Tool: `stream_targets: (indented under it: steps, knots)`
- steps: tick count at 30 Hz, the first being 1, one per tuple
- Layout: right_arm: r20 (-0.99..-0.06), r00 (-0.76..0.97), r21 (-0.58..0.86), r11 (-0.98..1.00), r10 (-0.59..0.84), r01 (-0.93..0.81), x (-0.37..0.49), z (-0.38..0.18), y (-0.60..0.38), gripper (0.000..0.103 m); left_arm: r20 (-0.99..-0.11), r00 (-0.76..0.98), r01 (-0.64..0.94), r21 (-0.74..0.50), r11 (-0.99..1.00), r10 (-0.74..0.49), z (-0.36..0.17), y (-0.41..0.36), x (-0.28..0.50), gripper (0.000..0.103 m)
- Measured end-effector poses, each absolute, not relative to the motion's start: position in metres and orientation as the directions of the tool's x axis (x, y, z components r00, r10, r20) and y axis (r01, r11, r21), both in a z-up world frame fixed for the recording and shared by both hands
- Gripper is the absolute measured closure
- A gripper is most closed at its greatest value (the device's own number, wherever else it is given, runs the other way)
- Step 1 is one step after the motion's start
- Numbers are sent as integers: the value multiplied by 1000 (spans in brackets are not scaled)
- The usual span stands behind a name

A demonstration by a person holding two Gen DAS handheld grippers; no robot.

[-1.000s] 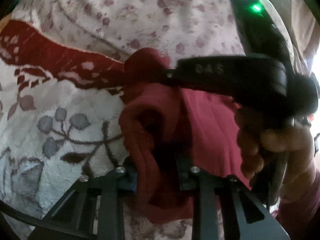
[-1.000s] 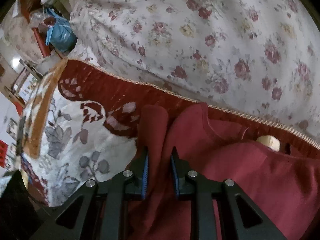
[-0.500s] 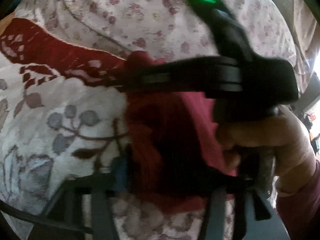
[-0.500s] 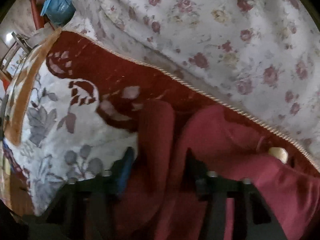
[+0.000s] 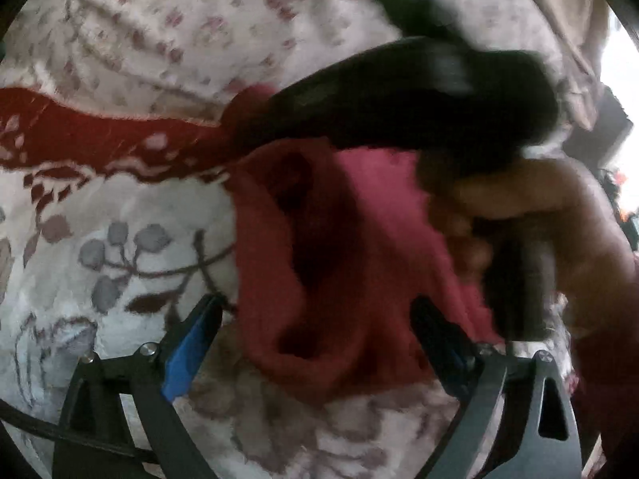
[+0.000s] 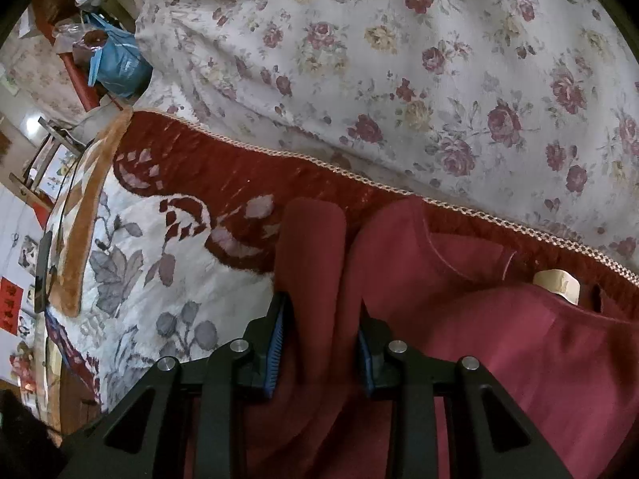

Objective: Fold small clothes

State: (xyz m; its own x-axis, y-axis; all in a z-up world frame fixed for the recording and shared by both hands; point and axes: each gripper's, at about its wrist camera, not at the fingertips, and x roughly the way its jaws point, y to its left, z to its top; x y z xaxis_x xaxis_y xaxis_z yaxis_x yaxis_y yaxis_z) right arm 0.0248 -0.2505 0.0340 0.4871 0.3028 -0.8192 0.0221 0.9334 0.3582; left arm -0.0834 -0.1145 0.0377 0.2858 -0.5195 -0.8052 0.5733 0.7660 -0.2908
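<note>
Right claw (image 6: 319, 331) parted around a fold of red shirt (image 6: 499, 339), lying on a patterned blanket (image 6: 159, 247); flowered sheet (image 6: 399, 60) beyond

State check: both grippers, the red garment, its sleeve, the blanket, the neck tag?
left gripper: open, jaws wide either side of bunched cloth
right gripper: open, sleeve between the jaws, not pinched
red garment: spread on the blanket, partly folded, rumpled
sleeve: folded lengthwise, lying flat
blanket: laid flat under the garment
neck tag: exposed at the collar
</note>
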Motion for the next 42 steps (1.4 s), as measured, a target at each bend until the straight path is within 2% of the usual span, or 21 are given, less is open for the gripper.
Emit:
stream_targets:
  steps: [2,4,6,7,10,17,21,26,31,37,39,40,41,42]
  knots:
    - [-820,490,345,938,297,10,23,36,-251,73,-804,270,528,-336,780,-529,35,-112,-77,16]
    - [-821,490,335,942,294,-4,20,38,-251,74,-825,254,510,-330,794,-506,33,-110,-72,49]
    - [-821,492,322,947,288,-16,17,40,-252,77,-823,243,508,-343,790,-514,34,-108,-71,67]
    - [-821,493,320,947,288,-21,15,42,-253,78,-815,241,510,-355,784,-526,35,-108,-71,74]
    - [-813,510,311,950,282,-30,7,47,-257,80,-802,292,554,-302,776,-521,52,-118,-87,82]
    - [-733,614,384,923,292,18,-41,82,-304,82,-737,371,638,-240,732,-565,96,-158,-133,85]
    - [-698,662,401,915,272,47,-80,107,-347,83,-733,345,710,-205,674,-586,111,-208,-161,86]
    - [-692,698,379,915,182,137,-135,121,-410,84,-726,291,795,-179,580,-623,119,-278,-190,86]
    - [-702,701,402,883,126,244,-179,106,-471,85,-770,219,839,-165,519,-599,93,-344,-211,86]
    - [-798,599,361,842,57,401,-192,44,-505,85,-816,175,836,-172,521,-551,53,-372,-215,86]
    - [-808,586,362,831,53,423,-193,30,-508,83,-812,144,840,-201,503,-566,59,-365,-217,79]
    - [-800,597,382,818,59,431,-195,30,-509,77,-805,111,842,-235,485,-583,66,-355,-216,70]
    - [-791,608,405,803,67,438,-199,35,-511,76,-796,100,844,-250,475,-596,72,-345,-215,63]
    - [-785,616,412,796,63,444,-204,40,-512,71,-787,111,845,-247,475,-607,79,-333,-215,48]
